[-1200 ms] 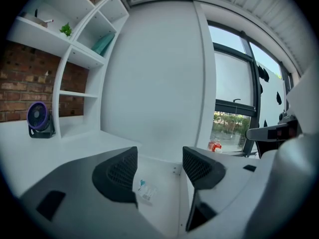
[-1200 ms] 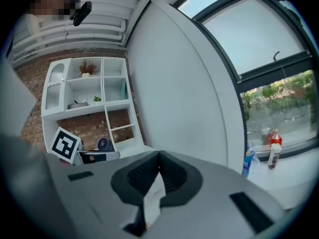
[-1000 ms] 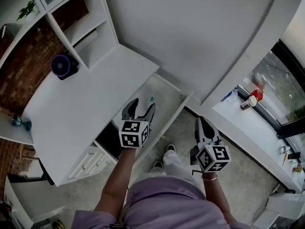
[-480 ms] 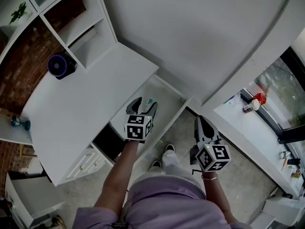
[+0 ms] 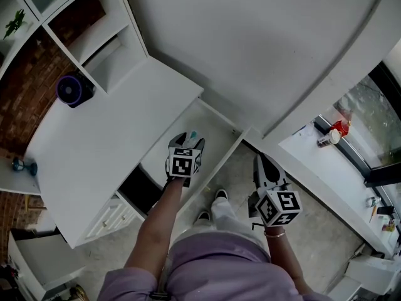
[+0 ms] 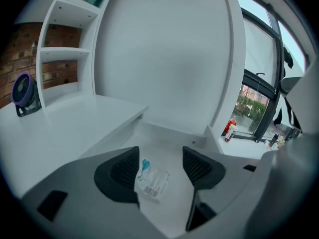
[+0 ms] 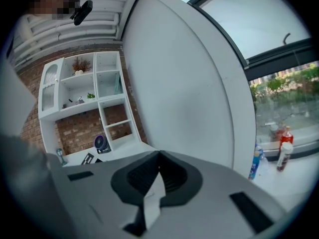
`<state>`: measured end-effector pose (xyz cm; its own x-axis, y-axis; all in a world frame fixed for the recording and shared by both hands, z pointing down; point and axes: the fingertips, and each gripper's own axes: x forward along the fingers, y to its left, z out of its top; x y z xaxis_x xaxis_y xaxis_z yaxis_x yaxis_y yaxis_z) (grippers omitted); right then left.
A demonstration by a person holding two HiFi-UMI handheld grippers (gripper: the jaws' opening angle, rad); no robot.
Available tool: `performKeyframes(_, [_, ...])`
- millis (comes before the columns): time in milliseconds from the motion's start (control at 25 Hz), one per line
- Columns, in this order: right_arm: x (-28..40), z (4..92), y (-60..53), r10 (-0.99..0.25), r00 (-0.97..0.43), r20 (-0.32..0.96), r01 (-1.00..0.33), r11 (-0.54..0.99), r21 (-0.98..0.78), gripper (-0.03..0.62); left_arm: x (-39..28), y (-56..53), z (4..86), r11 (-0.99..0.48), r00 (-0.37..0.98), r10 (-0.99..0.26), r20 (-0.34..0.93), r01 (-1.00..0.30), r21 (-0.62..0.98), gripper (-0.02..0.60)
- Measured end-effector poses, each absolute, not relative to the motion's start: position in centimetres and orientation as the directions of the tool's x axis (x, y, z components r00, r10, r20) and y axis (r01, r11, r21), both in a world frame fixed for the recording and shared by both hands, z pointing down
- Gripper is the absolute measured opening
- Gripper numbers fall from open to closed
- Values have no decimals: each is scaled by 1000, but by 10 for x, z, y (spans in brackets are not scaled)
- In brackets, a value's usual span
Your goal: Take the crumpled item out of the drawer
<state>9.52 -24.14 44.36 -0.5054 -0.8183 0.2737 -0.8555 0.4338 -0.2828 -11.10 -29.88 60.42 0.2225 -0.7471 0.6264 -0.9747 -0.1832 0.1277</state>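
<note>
Crumpled packet (image 6: 152,179), white with a teal mark and a barcode, lies loose on the floor of the open drawer (image 6: 169,133). The left gripper (image 6: 160,159) hangs over it with jaws spread either side, likely lining up a grab, apparently not touching. The right gripper (image 7: 158,158) is parked aside, jaws pressed together, empty.

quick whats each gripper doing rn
Left gripper: open above the crumpled packet in the drawer, not gripping it.
Right gripper: shut, holding nothing.
</note>
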Motion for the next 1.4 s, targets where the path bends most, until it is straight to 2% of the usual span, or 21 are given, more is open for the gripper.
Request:
performKeyframes(760, [108,457,-250,-825,-469,316,-874,383,-298,3,-113,-306,692,-194,178,-591,787,-978,76,273])
performKeyframes(1400, [118,471,-263,-818,-452,354,-884,360,-297,3,-114,-310,725,-163,160,-541,825,-983,84,291])
